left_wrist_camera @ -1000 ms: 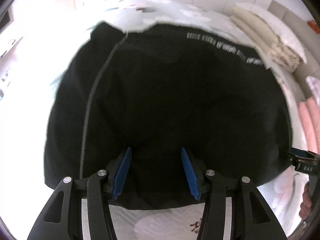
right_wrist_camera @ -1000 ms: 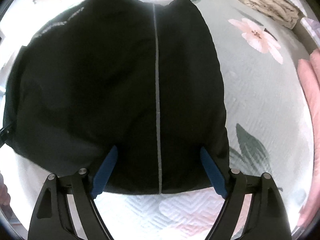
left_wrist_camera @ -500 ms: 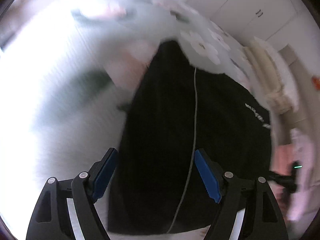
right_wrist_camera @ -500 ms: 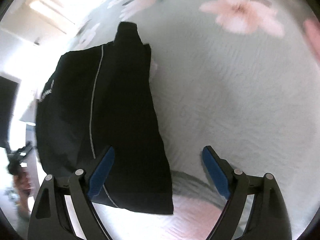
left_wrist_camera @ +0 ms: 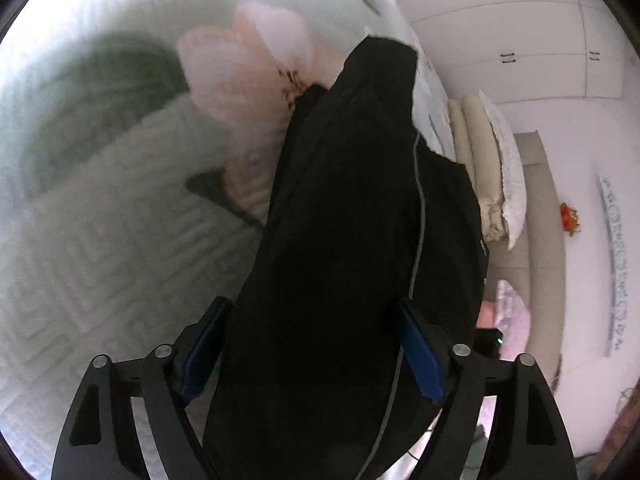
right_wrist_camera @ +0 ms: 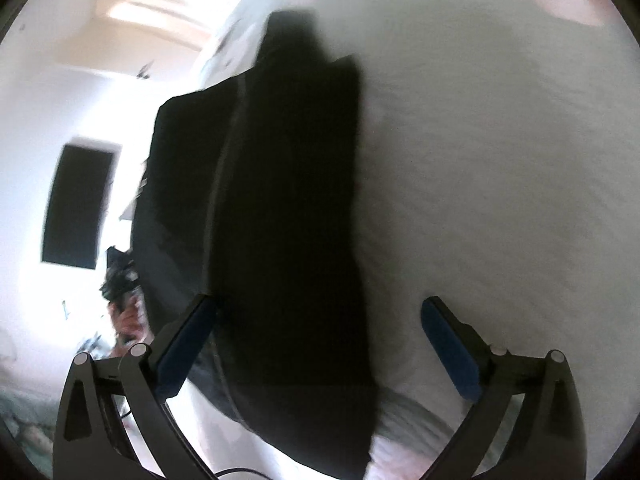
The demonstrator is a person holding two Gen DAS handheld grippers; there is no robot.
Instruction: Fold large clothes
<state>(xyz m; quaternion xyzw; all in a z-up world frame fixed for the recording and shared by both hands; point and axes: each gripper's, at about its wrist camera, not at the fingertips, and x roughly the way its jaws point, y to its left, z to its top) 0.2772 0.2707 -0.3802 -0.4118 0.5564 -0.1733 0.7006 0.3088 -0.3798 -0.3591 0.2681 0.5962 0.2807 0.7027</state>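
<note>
A black garment [left_wrist_camera: 360,220] with a thin grey stripe lies folded in a long narrow shape on the floral bedspread [left_wrist_camera: 100,260]. My left gripper [left_wrist_camera: 312,344] hovers over its near end. Its jaws are opening, and the cloth lies under and between the blue pads [left_wrist_camera: 204,348] without being pressed. In the right wrist view the same garment [right_wrist_camera: 288,200] runs away from me. My right gripper [right_wrist_camera: 320,340] is also opening wide, with the cloth's edge under its left half and bare bedspread [right_wrist_camera: 500,160] under the right half.
Cream folded bedding [left_wrist_camera: 488,168] is stacked beyond the garment, with pink folded cloth [left_wrist_camera: 512,312] nearer. White wardrobe doors [left_wrist_camera: 520,40] stand behind. A hand with the other gripper [right_wrist_camera: 120,280] shows past the garment's left edge, under a dark wall panel [right_wrist_camera: 76,208].
Both grippers let go of the near hem and their jaws widened. Both views swung sideways, so the garment now runs lengthwise and narrow rather than spread broad in front.
</note>
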